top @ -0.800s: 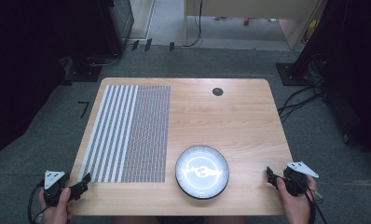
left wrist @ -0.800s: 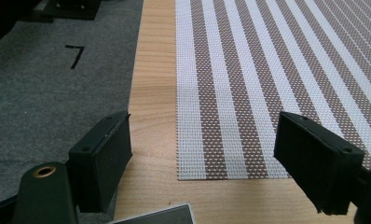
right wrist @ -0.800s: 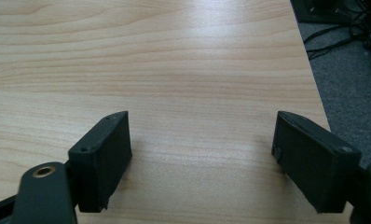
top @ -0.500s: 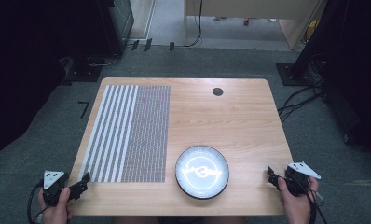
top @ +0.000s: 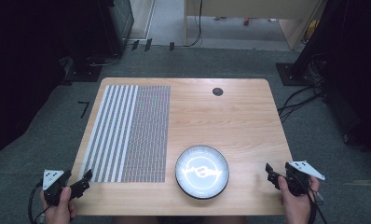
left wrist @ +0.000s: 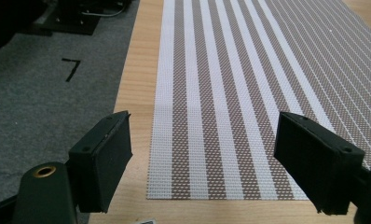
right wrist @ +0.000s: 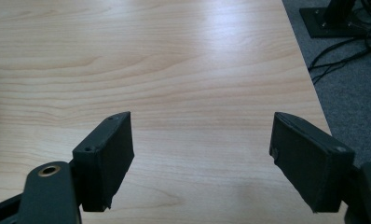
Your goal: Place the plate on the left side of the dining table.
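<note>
A light wooden counter (top: 230, 116) with rounded corners stands on grey carpet floor (top: 183, 60). Black cables (top: 300, 100) trail across the carpet at the right of the frame. Pale wooden furniture (top: 249, 9) stands at the top, dark equipment (top: 113, 18) at the upper left.

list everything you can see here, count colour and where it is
table: 1, light wood, centre of the high view
placemat: 1, woven brown and white stripes, flat on the table's left half
plate: 1, dark rim with a pale centre and a marking, near edge of the table, right of the placemat
round hole cover: 1, black, far edge of the table
floor: grey carpet, around the table
cables: several, black, on the floor to the right
left gripper: 1, black, open, at the placemat's near left corner
right gripper: 1, black, open, over bare table by the near right corner
</note>
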Motion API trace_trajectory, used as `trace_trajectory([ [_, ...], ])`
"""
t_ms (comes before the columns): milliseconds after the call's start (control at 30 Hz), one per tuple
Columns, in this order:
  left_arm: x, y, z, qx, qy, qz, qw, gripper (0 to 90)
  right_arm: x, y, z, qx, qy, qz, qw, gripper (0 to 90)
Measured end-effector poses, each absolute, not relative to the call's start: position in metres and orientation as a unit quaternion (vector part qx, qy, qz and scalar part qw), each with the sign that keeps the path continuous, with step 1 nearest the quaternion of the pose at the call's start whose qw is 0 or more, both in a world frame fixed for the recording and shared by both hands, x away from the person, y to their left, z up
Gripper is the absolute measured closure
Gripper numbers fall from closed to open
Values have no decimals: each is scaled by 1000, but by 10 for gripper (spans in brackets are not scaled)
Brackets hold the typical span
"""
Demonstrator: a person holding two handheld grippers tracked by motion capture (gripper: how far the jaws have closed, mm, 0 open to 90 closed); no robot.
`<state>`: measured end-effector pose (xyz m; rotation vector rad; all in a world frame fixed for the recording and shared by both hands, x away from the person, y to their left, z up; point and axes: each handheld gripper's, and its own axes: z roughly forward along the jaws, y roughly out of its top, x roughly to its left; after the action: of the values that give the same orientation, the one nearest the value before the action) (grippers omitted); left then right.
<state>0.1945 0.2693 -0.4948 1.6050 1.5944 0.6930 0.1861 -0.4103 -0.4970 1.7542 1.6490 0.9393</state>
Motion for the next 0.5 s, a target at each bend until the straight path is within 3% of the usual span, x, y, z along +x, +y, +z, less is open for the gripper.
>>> trace_trajectory([
  [500,198,241,-488,644,605,262,389,190,184,-385,-479,626,626,372,279,213],
])
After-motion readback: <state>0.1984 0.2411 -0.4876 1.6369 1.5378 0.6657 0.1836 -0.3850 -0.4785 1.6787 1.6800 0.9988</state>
